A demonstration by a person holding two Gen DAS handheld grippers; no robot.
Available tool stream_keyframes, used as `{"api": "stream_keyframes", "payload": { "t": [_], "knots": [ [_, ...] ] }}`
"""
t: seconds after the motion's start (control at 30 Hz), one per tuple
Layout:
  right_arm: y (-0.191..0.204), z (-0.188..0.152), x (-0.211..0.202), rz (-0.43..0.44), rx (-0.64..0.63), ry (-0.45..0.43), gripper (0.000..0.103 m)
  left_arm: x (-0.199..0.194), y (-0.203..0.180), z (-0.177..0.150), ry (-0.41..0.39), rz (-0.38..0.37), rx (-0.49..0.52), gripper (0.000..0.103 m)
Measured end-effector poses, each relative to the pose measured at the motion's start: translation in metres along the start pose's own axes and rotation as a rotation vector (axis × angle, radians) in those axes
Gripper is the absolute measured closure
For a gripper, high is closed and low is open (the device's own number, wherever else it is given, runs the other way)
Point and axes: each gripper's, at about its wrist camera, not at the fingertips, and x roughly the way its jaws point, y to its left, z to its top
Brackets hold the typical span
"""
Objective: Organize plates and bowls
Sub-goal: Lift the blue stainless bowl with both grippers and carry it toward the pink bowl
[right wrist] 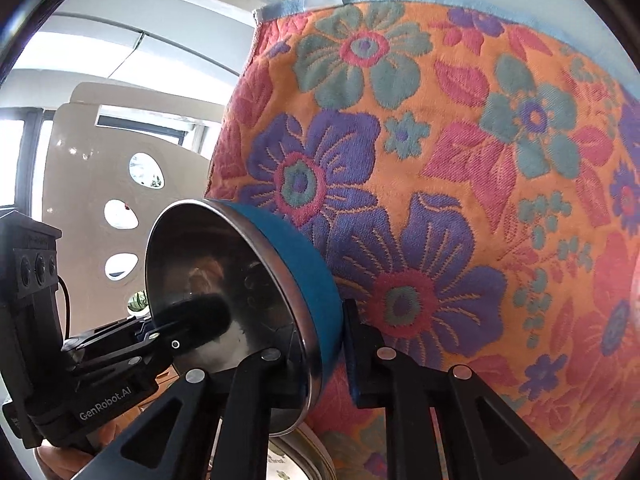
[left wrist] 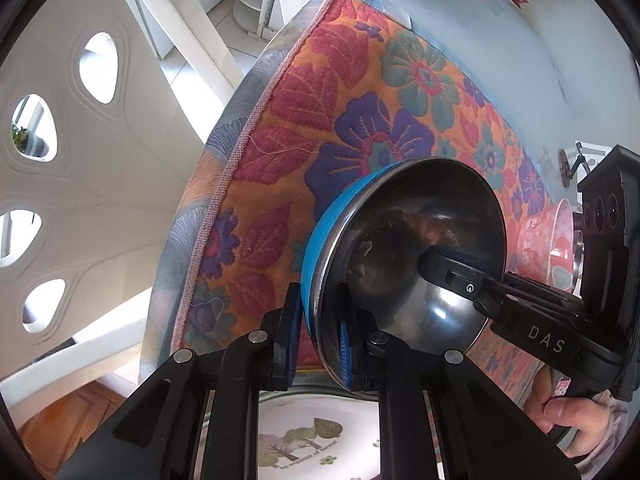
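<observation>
Currently both left gripper (left wrist: pixel 318 332) and right gripper (right wrist: pixel 326 344) are clamped on opposite rims of the steel bowl (left wrist: pixel 412 248), lower centre (blue-walled), so uneven release could drop it onto the floral cloth (left wrist: pixel 304 120).

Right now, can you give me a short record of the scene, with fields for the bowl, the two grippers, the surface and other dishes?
bowl: steel inside, blue outside, tilted on its side, held at the rim from two sides
left gripper: jaws shut on the bowl rim
right gripper: jaws shut on the opposite rim
surface: floral cloth over a pale table
other dishes: pink patterned bowl behind the right gripper; plate with tree print below the left gripper
</observation>
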Motion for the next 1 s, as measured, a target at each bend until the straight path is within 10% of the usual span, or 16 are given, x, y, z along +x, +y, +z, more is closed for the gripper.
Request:
{"api": "stream_keyframes", "payload": {
  "t": [1.0],
  "knots": [
    [-0.037,-0.043,-0.101,0.038,-0.005,-0.118,0.088,-0.039,-0.1,-0.03,-0.074,0.058,0.0,0.09]
  ]
}}
